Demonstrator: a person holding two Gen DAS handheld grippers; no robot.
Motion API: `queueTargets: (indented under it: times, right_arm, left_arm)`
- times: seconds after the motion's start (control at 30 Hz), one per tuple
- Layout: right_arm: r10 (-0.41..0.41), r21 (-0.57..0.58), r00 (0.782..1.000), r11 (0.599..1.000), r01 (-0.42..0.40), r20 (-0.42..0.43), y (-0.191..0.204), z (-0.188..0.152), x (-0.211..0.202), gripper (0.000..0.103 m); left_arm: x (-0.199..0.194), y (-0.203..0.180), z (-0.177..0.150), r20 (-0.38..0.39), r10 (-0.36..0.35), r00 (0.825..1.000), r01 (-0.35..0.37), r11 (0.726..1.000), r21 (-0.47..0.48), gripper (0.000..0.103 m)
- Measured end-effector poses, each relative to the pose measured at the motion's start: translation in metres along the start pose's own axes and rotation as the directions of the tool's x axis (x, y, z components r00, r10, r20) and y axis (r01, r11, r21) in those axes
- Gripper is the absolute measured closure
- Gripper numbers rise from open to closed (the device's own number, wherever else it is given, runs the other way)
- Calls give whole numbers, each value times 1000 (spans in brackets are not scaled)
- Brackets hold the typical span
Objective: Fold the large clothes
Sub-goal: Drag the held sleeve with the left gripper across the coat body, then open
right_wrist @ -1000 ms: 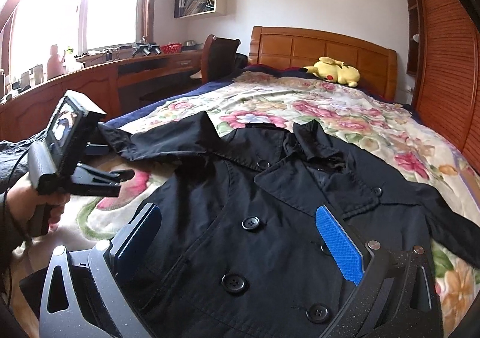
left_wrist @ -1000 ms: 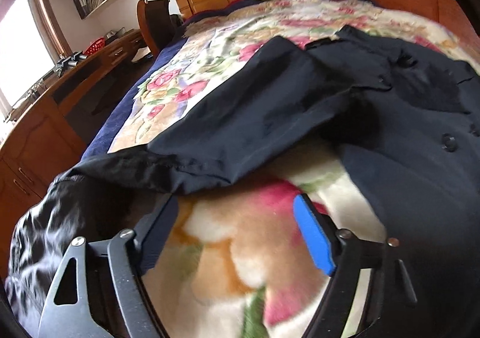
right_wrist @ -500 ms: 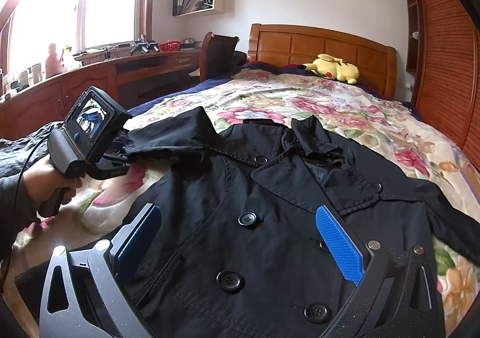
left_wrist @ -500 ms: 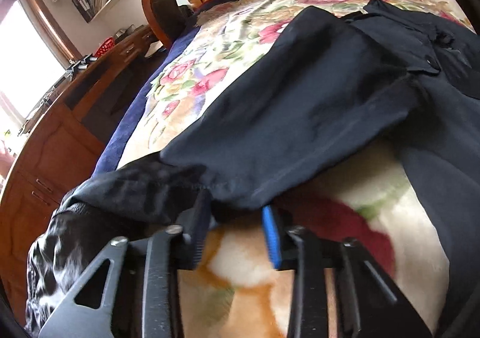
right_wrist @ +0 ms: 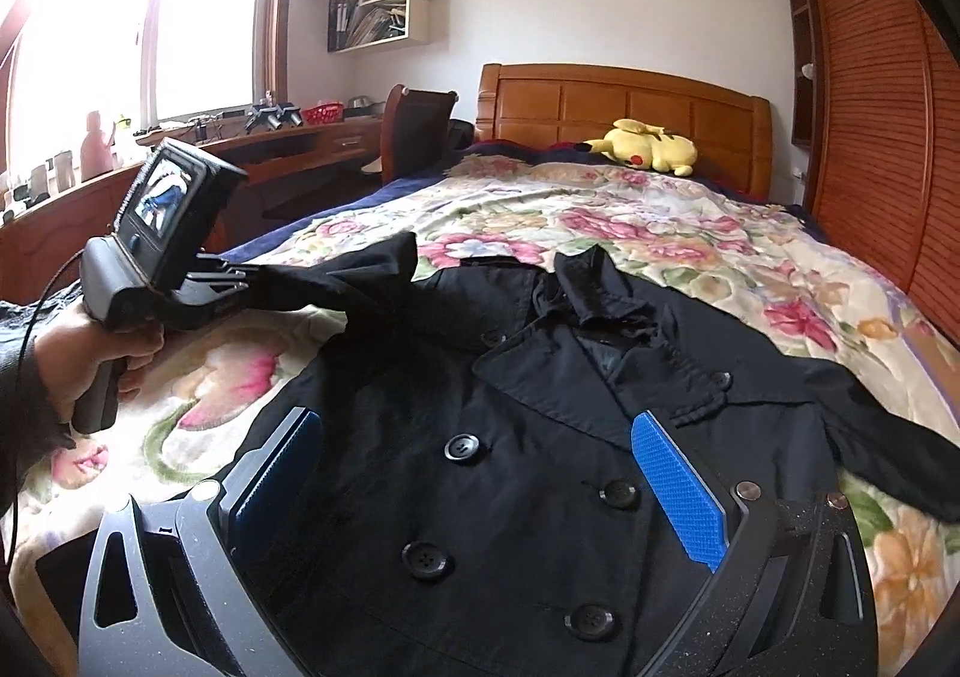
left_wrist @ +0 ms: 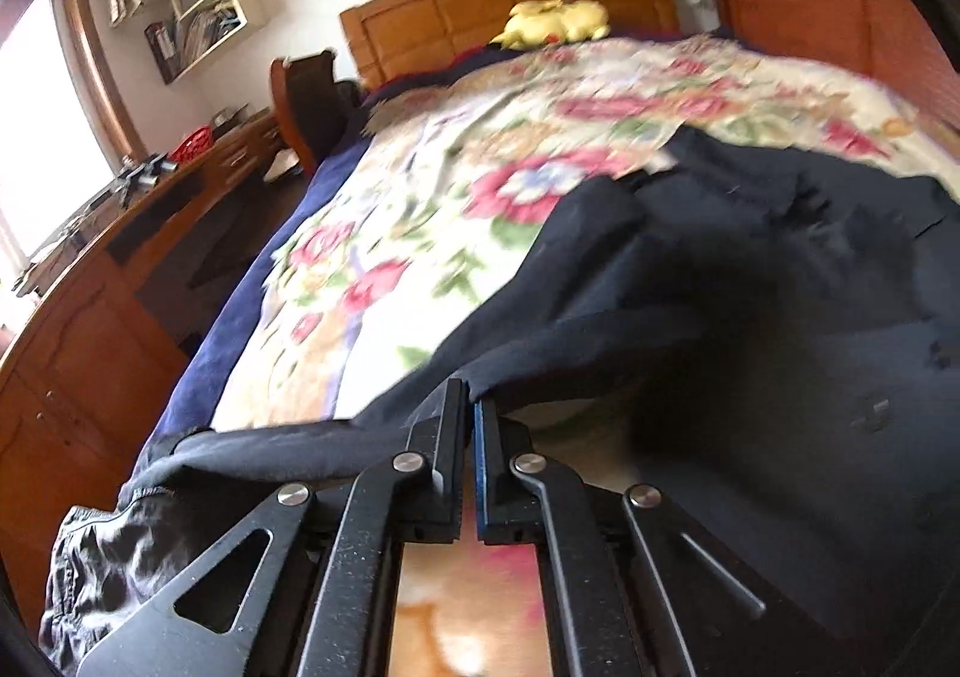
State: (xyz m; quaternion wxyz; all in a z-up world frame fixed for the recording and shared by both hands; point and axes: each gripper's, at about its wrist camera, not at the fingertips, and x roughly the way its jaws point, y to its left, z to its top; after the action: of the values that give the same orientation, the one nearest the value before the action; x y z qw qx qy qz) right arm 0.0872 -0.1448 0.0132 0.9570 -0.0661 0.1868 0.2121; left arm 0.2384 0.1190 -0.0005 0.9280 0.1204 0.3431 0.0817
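A black double-breasted coat (right_wrist: 510,437) is shown spread face-up on the floral bedspread (right_wrist: 660,233), its left sleeve (right_wrist: 336,287) pinched by the closed left gripper (left_wrist: 469,413) while the right gripper (right_wrist: 474,473) is held open above the front, no fold yet being completed.

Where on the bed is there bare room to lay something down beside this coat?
Free: the floral blanket between the coat collar and the plush, and the strip along the wardrobe. Crowded: the near left, where the left gripper holds the sleeve.
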Motion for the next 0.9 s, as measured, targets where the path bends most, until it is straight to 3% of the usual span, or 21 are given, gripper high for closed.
queueTargets:
  times: [0.17,0.33,0.57,0.67,0.87,0.9]
  right_arm:
    - [-40,23,999,999,40,13,-15,-2,-7,0]
    - [-73,52,997,996,73,1,-26,-7,-5,0]
    - [-67,38,998,997,67,-16,-13,-9,2,0]
    - [-70,31,997,997,71,-26,-10,-9,2,0]
    - [-64,35,998,997,65,-17,-23,-9,-3,0]
    - [-63,35,998,997,64,-17,-22,-9,-2,0]
  left_arm:
    - [-27,-36,13,44,-83,996,81,996,46,100]
    - [-48,-72,23,64,-187,980,182,981,69,100]
    - [-60,-94,10,41,-248,968,245,967,74,99]
    - [-61,-88,1,18,-288,957,287,957,41,95]
    - [-81,-76,-27,26,-322,946,321,947,15,72]
    - [-85,-73,-31,28,-321,947,320,947,18,65]
